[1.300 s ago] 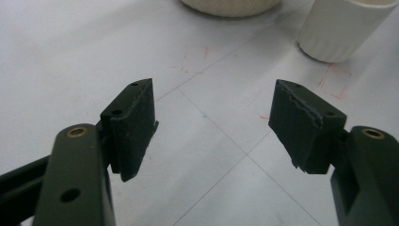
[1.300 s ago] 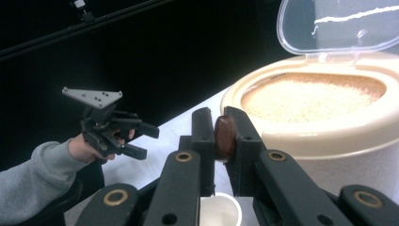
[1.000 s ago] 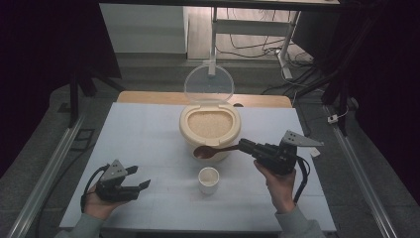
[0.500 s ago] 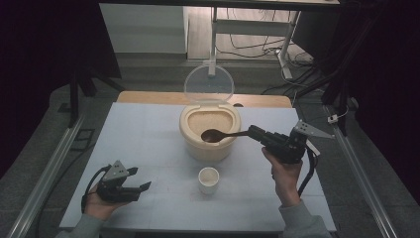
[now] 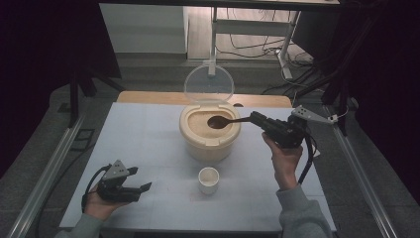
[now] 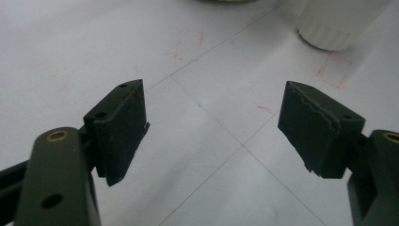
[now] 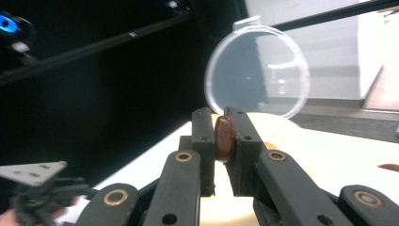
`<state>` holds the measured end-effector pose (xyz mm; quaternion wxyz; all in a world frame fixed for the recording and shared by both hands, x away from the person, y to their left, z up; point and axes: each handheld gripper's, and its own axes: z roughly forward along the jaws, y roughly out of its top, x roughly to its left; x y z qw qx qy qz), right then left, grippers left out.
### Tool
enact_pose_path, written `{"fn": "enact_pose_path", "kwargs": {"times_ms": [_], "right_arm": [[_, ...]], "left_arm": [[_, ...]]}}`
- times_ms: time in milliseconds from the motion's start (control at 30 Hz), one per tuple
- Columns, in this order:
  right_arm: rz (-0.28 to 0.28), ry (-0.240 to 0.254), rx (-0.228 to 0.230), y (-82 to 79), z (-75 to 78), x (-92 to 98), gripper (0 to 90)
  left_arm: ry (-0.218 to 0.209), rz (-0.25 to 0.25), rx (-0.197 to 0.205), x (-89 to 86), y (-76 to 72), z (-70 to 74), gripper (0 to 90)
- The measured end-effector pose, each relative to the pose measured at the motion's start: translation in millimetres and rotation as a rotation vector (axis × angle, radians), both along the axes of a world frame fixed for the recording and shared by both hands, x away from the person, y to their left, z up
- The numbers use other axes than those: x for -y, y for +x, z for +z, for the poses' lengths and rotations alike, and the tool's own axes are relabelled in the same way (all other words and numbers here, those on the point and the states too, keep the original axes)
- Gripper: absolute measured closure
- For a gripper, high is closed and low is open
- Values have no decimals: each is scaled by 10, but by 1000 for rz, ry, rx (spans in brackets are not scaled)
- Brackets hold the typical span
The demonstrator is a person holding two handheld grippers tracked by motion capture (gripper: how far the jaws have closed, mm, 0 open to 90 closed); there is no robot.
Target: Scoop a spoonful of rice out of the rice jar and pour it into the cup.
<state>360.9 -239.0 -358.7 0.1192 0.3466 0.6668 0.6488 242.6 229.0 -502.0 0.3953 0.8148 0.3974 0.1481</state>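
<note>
Right claw: clenched on the handle of a brown spoon, the dark handle pinched between both pads in the right gripper view.
Spoon: held roughly level, its bowl hanging over the open mouth of the cream container, above the pale grain inside; whether the bowl touched the grain could not be told.
Right hand: gripped the claw body from below, to the right of the container, with a cable looping down beside the wrist.
Container: stood near the middle of the desk, toward its far edge, with its clear round lid tipped up and back behind the opening; the lid also showed beyond the pads in the right gripper view.
Left claw: released, with nothing between its pads; the jaws had just been opening wider, and bare desk surface showed between them in the left gripper view.
Left hand: rested low at the near left of the desk, well apart from the container.
White cup: upright on the desk just in front of the container, between the two hands; its ribbed base showed at the top right of the left gripper view.
Desk markings: thin grid lines and faint red marks showed near the cup.
</note>
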Motion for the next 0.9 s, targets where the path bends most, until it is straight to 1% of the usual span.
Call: {"fn": "enact_pose_path", "kwargs": {"times_ms": [67, 100, 200, 233, 267, 300, 333, 367, 433, 467, 533, 567, 600, 633, 667, 800, 867, 900], "right_arm": [[-11, -9, -4, 25, 5, 6, 827], [-25, -24, -9, 47, 10, 8, 827], [-66, -80, -6, 100, 27, 3, 827], [-79, -96, -2, 113, 35, -2, 827], [-96, -122, 8, 127, 58, -18, 827], [-96, -122, 8, 127, 58, -18, 827], [-110, -149, 18, 130, 78, -41, 827], [-110, -149, 18, 130, 78, -41, 827], [-121, -181, 28, 135, 101, -75, 827], [-121, -181, 28, 135, 101, -75, 827], [-132, -207, 39, 137, 112, -104, 827], [-136, -223, 41, 138, 116, -122, 827], [-146, -263, 48, 142, 116, -165, 827], [-146, -263, 48, 142, 116, -165, 827], [-148, -279, 51, 145, 112, -187, 828], [-132, -316, 50, 158, 74, -285, 828], [-120, -319, 39, 167, 42, -327, 828], [-116, -314, 26, 173, 20, -345, 828]], "left_arm": [[0, 0, -4, -7, 9, -6, 231], [0, 2, -6, -10, 10, -9, 229], [2, 2, -11, -19, 14, -15, 225], [2, 1, -12, -19, 16, -16, 223], [2, 1, -14, -19, 17, -16, 222], [1, 0, -15, -17, 18, -16, 222], [2, -1, -16, -15, 18, -16, 221], [1, 0, -17, -12, 18, -18, 221], [3, -2, -20, -6, 19, -22, 220], [3, -3, -20, -5, 19, -24, 220], [8, -7, -21, -3, 19, -25, 220], [8, -7, -20, -2, 18, -25, 220], [7, -6, -20, -3, 18, -25, 220], [6, -5, -20, -3, 18, -25, 220], [6, -3, -21, -4, 19, -25, 220], [10, -2, -24, -1, 23, -31, 221], [11, -3, -27, 1, 23, -33, 221], [11, -3, -27, 1, 23, -34, 221]]}}
